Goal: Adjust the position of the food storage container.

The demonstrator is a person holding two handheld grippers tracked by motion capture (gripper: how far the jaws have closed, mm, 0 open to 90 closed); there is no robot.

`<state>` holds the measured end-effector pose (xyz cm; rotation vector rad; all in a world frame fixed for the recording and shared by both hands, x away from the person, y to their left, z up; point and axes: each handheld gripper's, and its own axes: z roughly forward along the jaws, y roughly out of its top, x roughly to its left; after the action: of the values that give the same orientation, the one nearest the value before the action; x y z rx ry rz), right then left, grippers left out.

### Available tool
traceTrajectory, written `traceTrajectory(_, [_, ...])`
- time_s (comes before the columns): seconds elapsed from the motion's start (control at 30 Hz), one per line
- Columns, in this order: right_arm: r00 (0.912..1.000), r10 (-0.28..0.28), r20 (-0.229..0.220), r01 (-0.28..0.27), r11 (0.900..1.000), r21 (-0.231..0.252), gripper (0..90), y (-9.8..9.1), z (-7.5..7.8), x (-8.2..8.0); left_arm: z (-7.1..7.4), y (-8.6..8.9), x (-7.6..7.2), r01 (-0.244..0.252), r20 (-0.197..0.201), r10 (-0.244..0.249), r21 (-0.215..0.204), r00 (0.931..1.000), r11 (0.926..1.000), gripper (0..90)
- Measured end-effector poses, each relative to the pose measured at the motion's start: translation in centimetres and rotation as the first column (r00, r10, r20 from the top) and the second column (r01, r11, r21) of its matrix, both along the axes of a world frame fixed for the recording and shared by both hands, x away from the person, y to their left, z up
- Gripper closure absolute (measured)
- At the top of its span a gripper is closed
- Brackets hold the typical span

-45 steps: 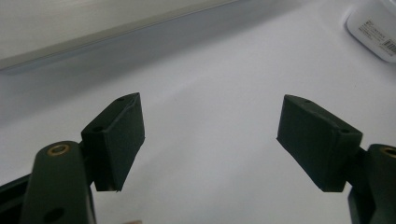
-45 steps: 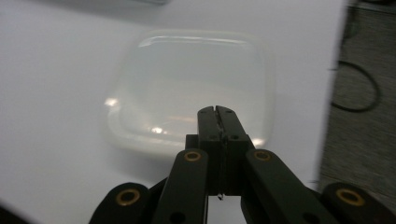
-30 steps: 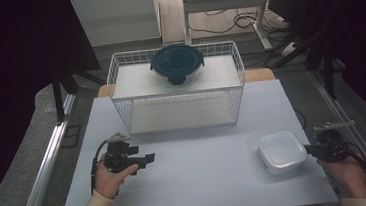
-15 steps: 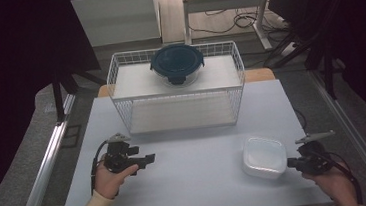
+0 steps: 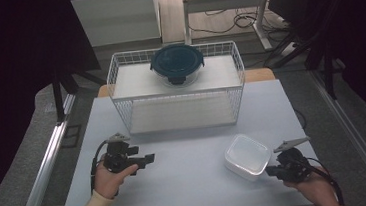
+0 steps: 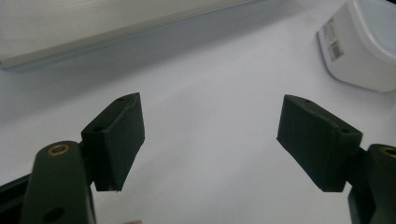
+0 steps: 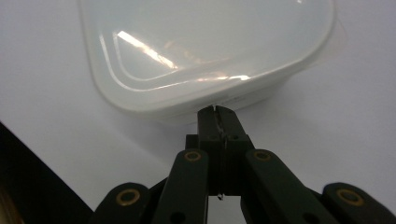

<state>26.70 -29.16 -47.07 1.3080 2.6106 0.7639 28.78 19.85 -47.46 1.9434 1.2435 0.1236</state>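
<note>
White tabletop spreads across the lower half of the high view, with dark floor at both sides and a desk frame with cables at the top.

Nearest, at lower right, the right gripper has its jaws pressed together on the thin rim of the tub; in the right gripper view the closed tips meet the lip at the tub's near edge. The tub lies just up and left of that gripper, touching it, so the right hand is far the nearer of the two. It is a shallow, translucent white box with rounded corners and a glossy top, its long axis running from lower right to upper left in the high view. I cannot tell whether it is lifted or resting on the table.

At lower left, the left gripper points right toward the tub, well apart from it, jaws spread wide and holding nothing; the tub sits at the upper right of its view, showing a barcode label on one side.

Farther back, at upper centre, a wire basket carries a round dark-lidded bowl on its top shelf.
</note>
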Motion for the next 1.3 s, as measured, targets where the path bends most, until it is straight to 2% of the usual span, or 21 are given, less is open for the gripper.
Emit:
traceTrajectory(0.4, [0.9966, 0.081, 0.016, -0.082, 0.9964, 0.021, 89.4, 3.9, -0.4, 0.3, -0.1, 0.2, 0.1, -0.008, -0.002, 0.008, -0.002, 1.0000, 1.0000, 22.5])
traceTrajectory(0.5, [0.9963, 0.079, 0.035, -0.080, 0.9963, 0.030, 89.4, 3.5, 0.2, 0.0, 0.0, 0.3, 0.1, -0.009, -0.001, 0.009, -0.003, 1.0000, 1.0000, 22.5])
traceTrajectory(0.63, [0.9966, 0.039, 0.072, -0.043, 0.9981, 0.044, 89.4, 1.9, 1.4, 0.0, -0.1, 0.4, 0.1, -0.013, -0.001, 0.013, -0.006, 0.9999, 0.9999, 22.5])
traceTrajectory(0.73, [0.9947, -0.018, 0.102, 0.011, 0.9979, 0.064, 89.4, 0.6, 2.6, 0.8, 0.0, 0.4, 0.1, -0.013, -0.001, 0.013, -0.008, 0.9999, 0.9999, 22.5])
traceTrajectory(0.8, [0.9903, -0.047, 0.131, 0.038, 0.9971, 0.066, 89.4, 0.1, 3.3, 1.6, 0.0, 0.4, 0.1, -0.014, -0.003, 0.014, -0.006, 0.9999, 0.9999, 22.5])
traceTrajectory(0.9, [0.9864, -0.064, 0.152, 0.055, 0.9968, 0.058, 89.4, -0.2, 3.7, 3.3, 0.1, 0.3, 0.1, -0.016, 0.000, 0.016, -0.006, 0.9999, 0.9999, 22.5])
traceTrajectory(1.03, [0.9865, -0.086, 0.139, 0.081, 0.9957, 0.046, 89.4, 0.0, 2.8, 6.0, 0.3, 0.3, 0.0, -0.017, 0.004, 0.017, -0.006, 0.9998, 0.9998, 22.6])
traceTrajectory(1.13, [0.9883, -0.079, 0.130, 0.076, 0.9968, 0.025, 89.4, 0.6, 1.9, 7.5, 0.3, 0.3, 0.0, -0.015, 0.006, 0.015, -0.007, 0.9999, 0.9999, 22.6])
traceTrajectory(1.2, [0.9911, -0.073, 0.111, 0.072, 0.9974, 0.008, 89.4, 1.0, 1.2, 8.0, 0.2, 0.3, 0.0, -0.015, 0.003, 0.015, -0.004, 0.9999, 0.9999, 22.5])
traceTrajectory(1.3, [0.9944, -0.058, 0.088, 0.059, 0.9982, -0.005, 89.4, 1.5, 0.5, 7.9, 0.1, 0.2, 0.1, -0.012, -0.002, 0.012, -0.004, 0.9999, 0.9999, 22.5])
